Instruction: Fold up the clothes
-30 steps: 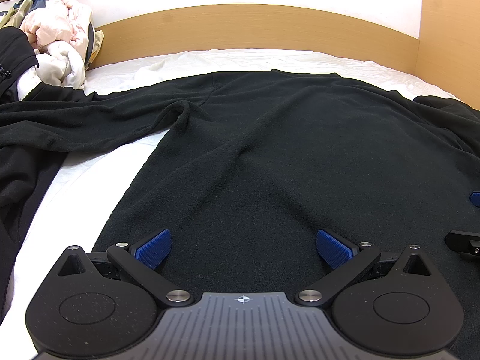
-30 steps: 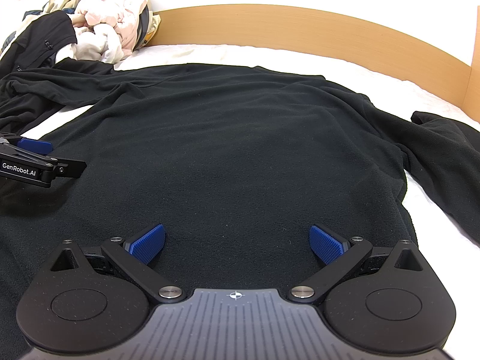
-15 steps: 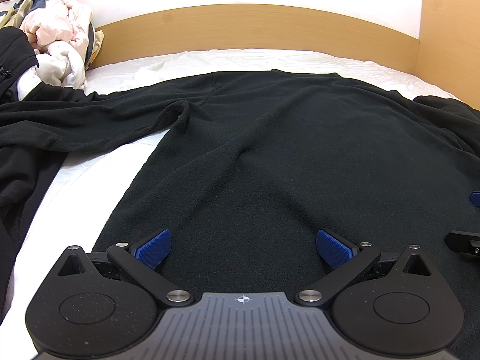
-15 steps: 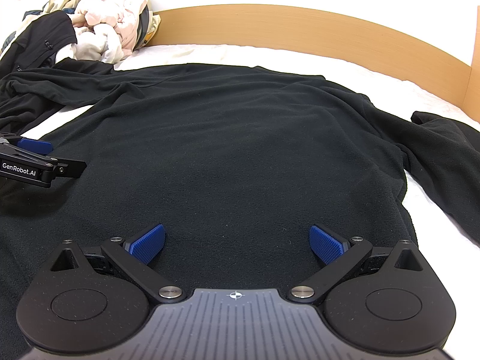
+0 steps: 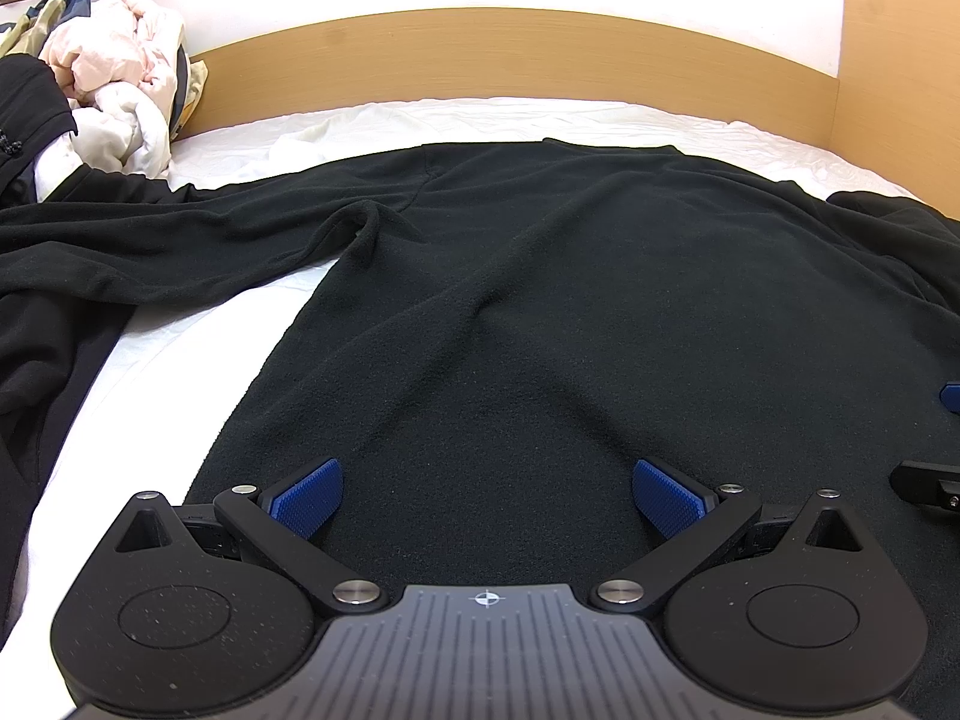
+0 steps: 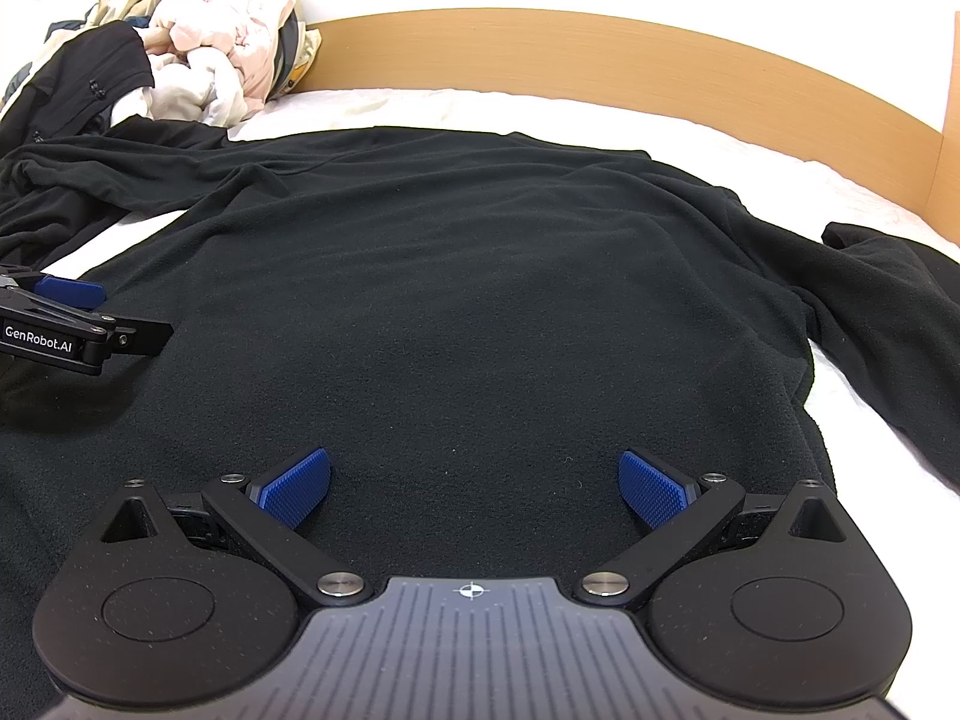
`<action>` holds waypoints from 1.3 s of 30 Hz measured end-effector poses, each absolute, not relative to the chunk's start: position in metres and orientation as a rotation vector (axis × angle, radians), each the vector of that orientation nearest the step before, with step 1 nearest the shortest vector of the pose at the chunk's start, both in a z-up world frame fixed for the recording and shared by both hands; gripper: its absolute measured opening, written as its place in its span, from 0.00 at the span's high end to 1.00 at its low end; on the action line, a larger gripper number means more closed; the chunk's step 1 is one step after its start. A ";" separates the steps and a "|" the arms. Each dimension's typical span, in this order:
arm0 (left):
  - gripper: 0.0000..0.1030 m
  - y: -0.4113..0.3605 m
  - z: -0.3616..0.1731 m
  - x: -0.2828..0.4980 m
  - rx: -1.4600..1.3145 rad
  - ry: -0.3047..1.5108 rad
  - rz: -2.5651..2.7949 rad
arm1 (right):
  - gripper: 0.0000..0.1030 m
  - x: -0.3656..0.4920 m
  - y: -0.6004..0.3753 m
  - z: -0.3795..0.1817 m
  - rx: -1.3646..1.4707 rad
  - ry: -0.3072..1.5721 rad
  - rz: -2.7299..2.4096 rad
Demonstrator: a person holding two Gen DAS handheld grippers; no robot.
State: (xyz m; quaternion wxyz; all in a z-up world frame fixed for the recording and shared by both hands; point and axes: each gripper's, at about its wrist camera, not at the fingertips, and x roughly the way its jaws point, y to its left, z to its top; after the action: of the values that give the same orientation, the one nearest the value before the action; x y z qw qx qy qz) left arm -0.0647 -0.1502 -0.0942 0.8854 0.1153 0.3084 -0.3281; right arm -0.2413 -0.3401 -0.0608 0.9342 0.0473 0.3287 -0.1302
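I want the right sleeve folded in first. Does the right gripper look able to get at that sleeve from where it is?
Probably yes. The right gripper is open over the black sweater, and the right sleeve lies flat on the white sheet with nothing on it.

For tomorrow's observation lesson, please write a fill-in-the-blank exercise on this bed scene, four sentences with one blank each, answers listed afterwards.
1. The garment spread flat on the bed is ____ in colour.
2. Both the left hand-held gripper and the right hand-held gripper have their jaws ____.
3. The pads on the fingers are ____ in colour.
4. The headboard behind the white sheet is made of ____.

Missing words: black; open; blue; wood
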 end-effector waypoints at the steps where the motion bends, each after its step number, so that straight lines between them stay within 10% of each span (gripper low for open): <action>1: 0.00 -0.150 -0.094 -0.065 0.240 0.641 -0.683 | 0.00 -0.241 -0.340 -0.061 0.097 0.672 -0.266; 21: 0.00 -0.156 -0.094 -0.068 0.266 0.626 -0.675 | 0.16 -0.531 -0.551 -0.039 0.600 0.175 -1.232; 31: 0.00 -0.154 -0.095 -0.065 0.248 0.639 -0.682 | 0.17 -0.521 -0.570 -0.026 0.075 0.541 -1.191; 33: 0.00 -0.154 -0.095 -0.065 0.246 0.640 -0.683 | 0.25 -0.516 -0.580 -0.031 0.040 0.607 -1.171; 36: 0.00 -0.153 -0.094 -0.063 0.242 0.642 -0.687 | 0.91 -0.516 -0.596 -0.031 0.139 0.651 -1.118; 39: 0.00 -0.151 -0.093 -0.060 0.245 0.644 -0.705 | 0.91 -0.517 -0.587 -0.009 0.185 0.599 -1.082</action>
State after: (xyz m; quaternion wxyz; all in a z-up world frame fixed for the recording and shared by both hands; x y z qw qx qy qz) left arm -0.0605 -0.1512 -0.0933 0.8811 0.1176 0.3090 -0.3382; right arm -0.5167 -0.5874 -0.0091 0.8109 0.0864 0.2802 -0.5064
